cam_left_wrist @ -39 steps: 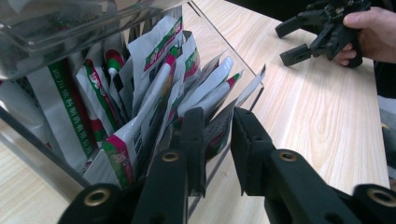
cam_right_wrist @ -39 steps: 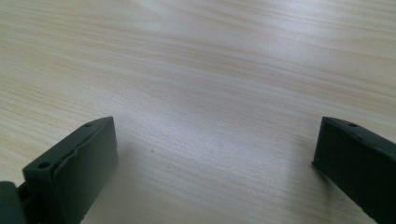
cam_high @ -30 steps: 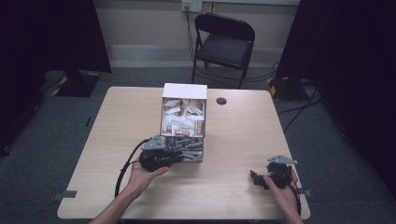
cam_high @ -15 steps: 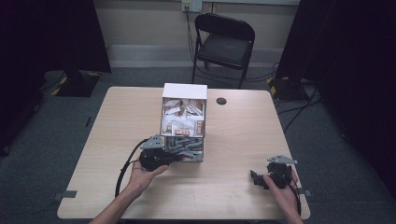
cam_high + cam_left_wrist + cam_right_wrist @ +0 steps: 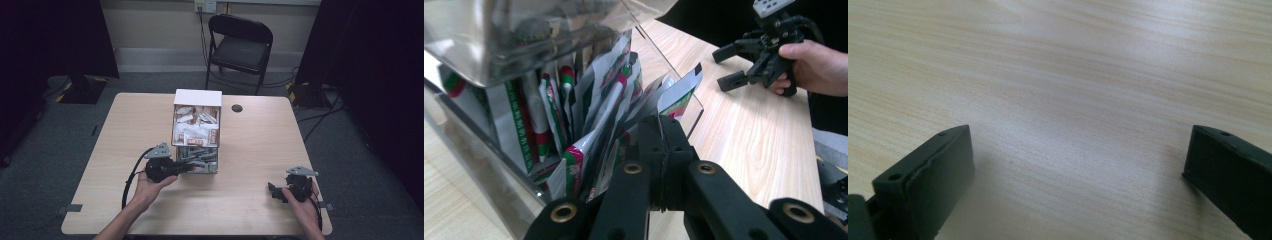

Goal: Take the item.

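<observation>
Clear organizer [image 5: 524,45], packets [image 5: 589,145] at left gripper [image 5: 663,131]

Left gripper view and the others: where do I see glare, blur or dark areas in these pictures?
Left gripper view: glare whitens the clear organizer's top wall, and the black jaws are soft at the bottom edge. Right gripper view: the right gripper's jaws are blurred, the table grain sharper, with a pale sheen at top. High view: the table is lit, the surroundings nearly black.
</observation>
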A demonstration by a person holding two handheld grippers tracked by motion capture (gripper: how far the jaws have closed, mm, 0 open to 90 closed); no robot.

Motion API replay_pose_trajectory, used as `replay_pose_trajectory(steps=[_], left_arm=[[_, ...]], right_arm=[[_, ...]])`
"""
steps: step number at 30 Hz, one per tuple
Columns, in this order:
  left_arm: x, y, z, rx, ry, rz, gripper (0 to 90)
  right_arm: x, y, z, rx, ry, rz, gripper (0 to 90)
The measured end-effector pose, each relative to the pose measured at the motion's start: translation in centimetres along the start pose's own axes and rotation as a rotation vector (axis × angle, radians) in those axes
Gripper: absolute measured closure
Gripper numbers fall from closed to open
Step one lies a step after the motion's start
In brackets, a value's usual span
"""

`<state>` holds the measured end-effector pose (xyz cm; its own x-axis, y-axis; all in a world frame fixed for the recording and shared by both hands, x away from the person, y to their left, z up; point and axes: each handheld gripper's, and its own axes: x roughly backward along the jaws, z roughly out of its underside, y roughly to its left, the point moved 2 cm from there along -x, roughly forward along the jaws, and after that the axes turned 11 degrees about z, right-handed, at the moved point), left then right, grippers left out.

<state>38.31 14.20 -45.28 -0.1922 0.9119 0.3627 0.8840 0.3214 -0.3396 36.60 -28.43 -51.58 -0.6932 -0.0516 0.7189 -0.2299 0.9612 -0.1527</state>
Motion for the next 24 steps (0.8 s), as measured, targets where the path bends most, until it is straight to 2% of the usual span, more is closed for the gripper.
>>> replay_pose_trajectory(steps=[24], left_arm=[[2.5,-1.5,-0.6,-0.022,-0.035,0.027,90.0]], right_arm=[[0.0,0.0,0.0,0.000,0.000,0.000,0.0]])
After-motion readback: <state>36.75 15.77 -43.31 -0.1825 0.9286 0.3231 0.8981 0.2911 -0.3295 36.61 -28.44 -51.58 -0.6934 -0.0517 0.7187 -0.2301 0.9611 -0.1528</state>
